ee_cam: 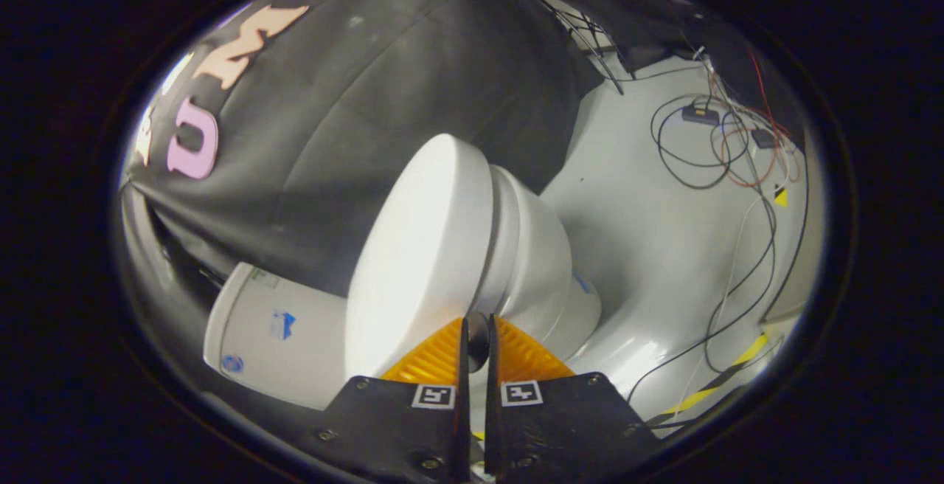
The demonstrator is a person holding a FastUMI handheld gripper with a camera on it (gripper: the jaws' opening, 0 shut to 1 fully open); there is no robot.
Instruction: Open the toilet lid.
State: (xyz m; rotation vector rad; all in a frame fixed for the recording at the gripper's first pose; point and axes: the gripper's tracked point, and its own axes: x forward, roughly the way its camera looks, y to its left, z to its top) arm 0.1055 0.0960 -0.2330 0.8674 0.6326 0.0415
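White toilet lid [424, 248] is lying just ahead at eleven o'clock of the gripper [476, 340], whose fingers are sitting nearly closed, gripping nothing.

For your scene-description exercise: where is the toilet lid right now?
In the gripper view the toilet lid lies closed on the toilet bowl, just ahead of the nearly closed gripper.

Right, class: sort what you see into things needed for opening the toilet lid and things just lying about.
For the job: toilet lid, down on the toilet bowl; gripper, fingers nearly together at the lid's edge.

Lying about: cables on the floor, toilet tank.
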